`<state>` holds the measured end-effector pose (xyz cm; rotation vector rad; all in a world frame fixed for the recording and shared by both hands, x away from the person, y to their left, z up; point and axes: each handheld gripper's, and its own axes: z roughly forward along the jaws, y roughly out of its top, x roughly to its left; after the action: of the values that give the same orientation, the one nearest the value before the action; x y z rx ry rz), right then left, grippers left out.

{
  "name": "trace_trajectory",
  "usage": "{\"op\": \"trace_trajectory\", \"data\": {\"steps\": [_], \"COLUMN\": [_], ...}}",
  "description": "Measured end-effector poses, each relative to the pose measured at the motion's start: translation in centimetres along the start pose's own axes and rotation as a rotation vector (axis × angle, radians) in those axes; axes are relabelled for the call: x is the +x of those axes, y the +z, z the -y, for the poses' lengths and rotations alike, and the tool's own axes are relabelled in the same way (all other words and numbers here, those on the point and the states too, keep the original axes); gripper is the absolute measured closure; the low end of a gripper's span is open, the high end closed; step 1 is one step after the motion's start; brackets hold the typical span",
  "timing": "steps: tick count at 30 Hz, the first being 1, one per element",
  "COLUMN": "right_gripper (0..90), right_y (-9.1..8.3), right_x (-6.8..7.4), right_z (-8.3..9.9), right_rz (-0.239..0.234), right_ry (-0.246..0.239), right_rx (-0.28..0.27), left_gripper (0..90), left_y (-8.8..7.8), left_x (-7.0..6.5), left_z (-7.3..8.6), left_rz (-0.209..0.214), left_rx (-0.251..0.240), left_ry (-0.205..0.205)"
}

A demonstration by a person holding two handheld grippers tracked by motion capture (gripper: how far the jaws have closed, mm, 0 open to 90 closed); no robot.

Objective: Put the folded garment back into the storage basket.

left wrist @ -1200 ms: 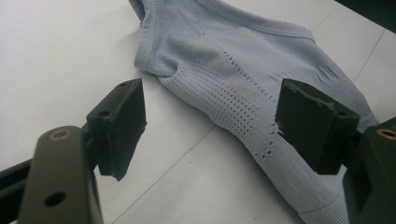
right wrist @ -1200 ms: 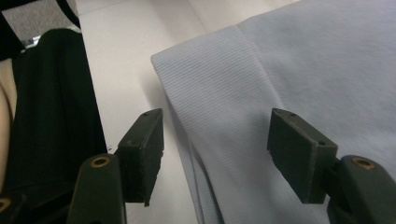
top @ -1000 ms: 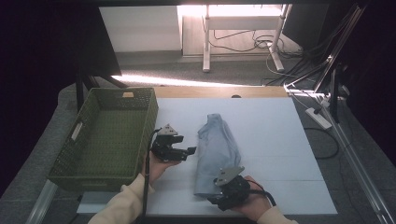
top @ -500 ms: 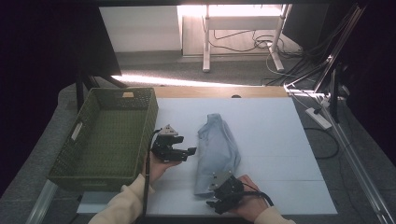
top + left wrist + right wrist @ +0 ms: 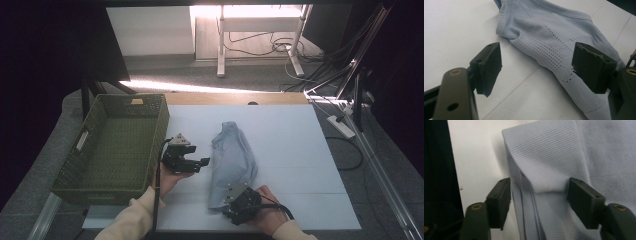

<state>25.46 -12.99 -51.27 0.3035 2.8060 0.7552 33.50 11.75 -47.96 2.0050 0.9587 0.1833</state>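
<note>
In the high view the folded pale-blue garment lies mid-worktop beside the green basket, likely its destination; the left gripper view shows the left claw released, waiting beside it; the right gripper view shows the right claw, just closing, straddling the near folded edge, not yet pinching.

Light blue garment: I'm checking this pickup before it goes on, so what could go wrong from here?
The right gripper has just been closing, with a bunched fold of the light blue garment between its jaws. It may pinch only the top layers, so the rest could slip out when lifted.
The left gripper stands open beside the garment with only an edge between its jaws. Lifted by one end, the cloth could sag and drag on the white table, or catch the green basket rim.
</note>
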Motion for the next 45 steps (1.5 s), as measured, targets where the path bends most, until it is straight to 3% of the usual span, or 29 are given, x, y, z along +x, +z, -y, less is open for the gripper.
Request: {"op": "trace_trajectory", "data": {"steps": [13, 22, 27, 37, 45], "right_gripper": [53.8, 72.2, 76.9, 81.7, 82.3], "right_y": [0.0, -0.1, -0.2, -1.0, -2.4], "right_x": [-0.1, -0.1, -0.4, -1.1, -1.8], "right_z": [-0.2, -0.2, -0.2, 0.1, 0.4], "right_rz": [0.034, 0.081, 0.064, 0.021, -0.025], "right_ry": [-0.012, -0.037, -0.036, 0.021, 0.108], "right_rx": [0.012, 0.013, 0.003, -0.026, -0.121], "left_gripper": [24.3, 24.2, 24.1, 24.1, 24.1], "left_y": [0.1, 0.0, 0.0, -0.1, -0.1], "left_x": [0.0, 0.0, 0.0, 0.1, 0.1], "left_z": [0.0, 0.0, 0.0, 0.0, 0.0], "left_rz": [0.002, 0.002, 0.001, 0.0, 0.001], "left_rx": [0.002, 0.0, 0.001, -0.002, -0.001], "left_ry": [0.003, 0.003, 0.003, 0.0, 0.0]}}
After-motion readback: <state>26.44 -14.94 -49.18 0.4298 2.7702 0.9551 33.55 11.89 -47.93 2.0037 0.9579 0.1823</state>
